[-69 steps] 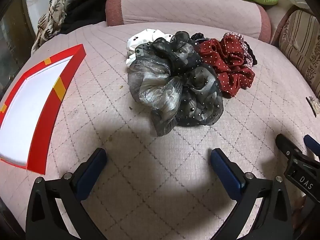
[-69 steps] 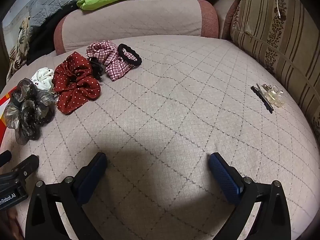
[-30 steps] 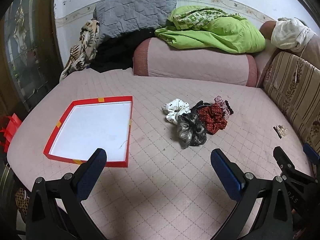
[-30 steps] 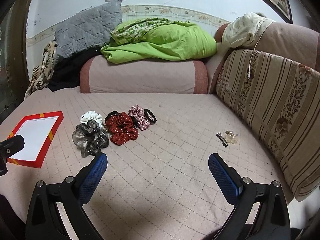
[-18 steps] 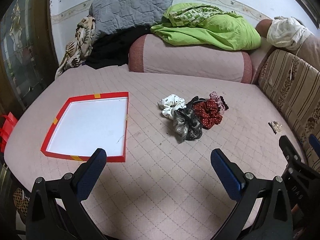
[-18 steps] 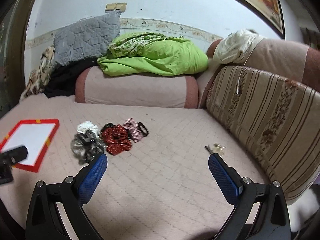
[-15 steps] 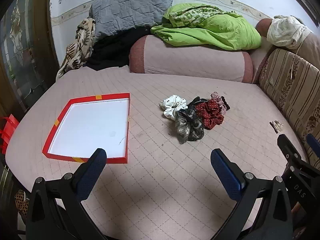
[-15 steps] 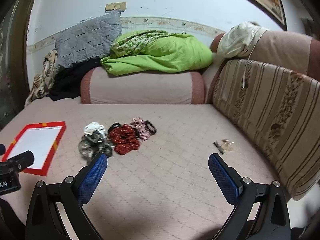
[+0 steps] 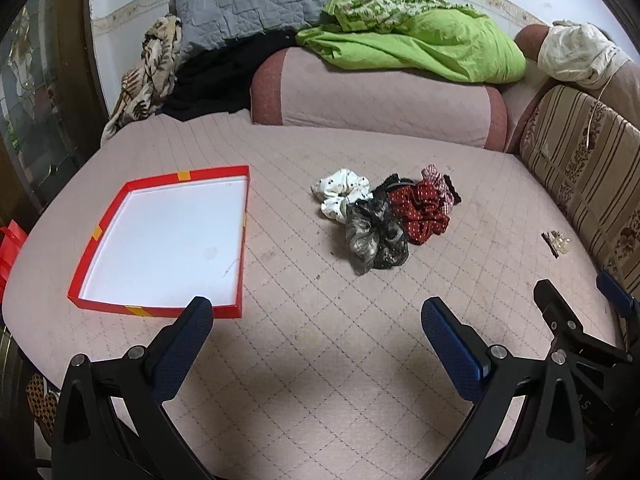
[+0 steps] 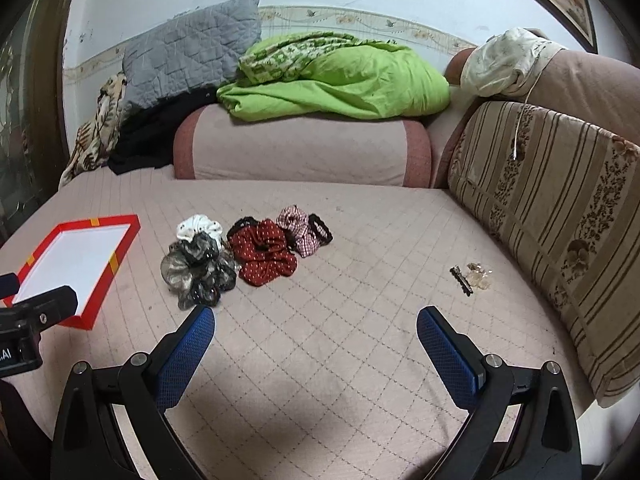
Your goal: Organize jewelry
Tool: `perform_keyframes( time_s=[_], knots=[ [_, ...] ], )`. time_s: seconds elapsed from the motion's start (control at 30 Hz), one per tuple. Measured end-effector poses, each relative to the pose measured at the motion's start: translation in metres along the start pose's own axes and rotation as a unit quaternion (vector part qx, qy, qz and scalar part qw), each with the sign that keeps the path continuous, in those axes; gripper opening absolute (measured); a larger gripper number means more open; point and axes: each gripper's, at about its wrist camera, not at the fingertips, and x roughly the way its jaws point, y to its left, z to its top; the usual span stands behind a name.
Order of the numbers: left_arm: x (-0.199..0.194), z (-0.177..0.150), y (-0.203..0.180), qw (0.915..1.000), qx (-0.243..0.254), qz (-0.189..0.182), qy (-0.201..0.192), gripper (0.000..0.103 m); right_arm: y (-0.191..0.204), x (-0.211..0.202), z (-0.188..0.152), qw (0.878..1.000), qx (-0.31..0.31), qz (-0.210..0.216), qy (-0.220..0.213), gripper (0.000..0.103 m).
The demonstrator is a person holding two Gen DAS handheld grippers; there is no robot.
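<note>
Sensibly, with both the left gripper (image 9: pixel 316 330) and right gripper (image 10: pixel 316 338) spread wide and holding nothing, the grey scrunchie (image 9: pixel 374 236) nearest the red tray (image 9: pixel 160 308) looked the best first pick.

A green blanket (image 10: pixel 340 80) lies atop the pink bolster (image 10: pixel 300 152).

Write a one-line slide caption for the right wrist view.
Open right gripper above a quilted pink bed, facing a scrunchie pile, small hair clips and an empty red-rimmed tray.
</note>
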Motion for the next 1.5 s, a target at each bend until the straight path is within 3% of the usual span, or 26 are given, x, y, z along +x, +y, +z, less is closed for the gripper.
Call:
perform_keyframes(
  time_s=[0.73, 1.3, 1.5],
  knots=[
    [0.051, -0.007, -0.001, 0.9980, 0.009, -0.002, 0.062, 0.103, -0.012, 0.054, -0.018, 0.995, 0.038, 0.027, 0.091, 0.103],
    [0.081, -0.007, 0.000, 0.9965, 0.020, -0.003, 0.082, 0.102, -0.010, 0.086, -0.026, 0.991, 0.034, 0.040, 0.123, 0.102],
    [0.090, 0.009, 0.014, 0.9970, 0.004, -0.011, 0.077, 0.100, -0.009, 0.102, -0.018, 0.990, 0.030, 0.054, 0.130, 0.100]
  ],
)
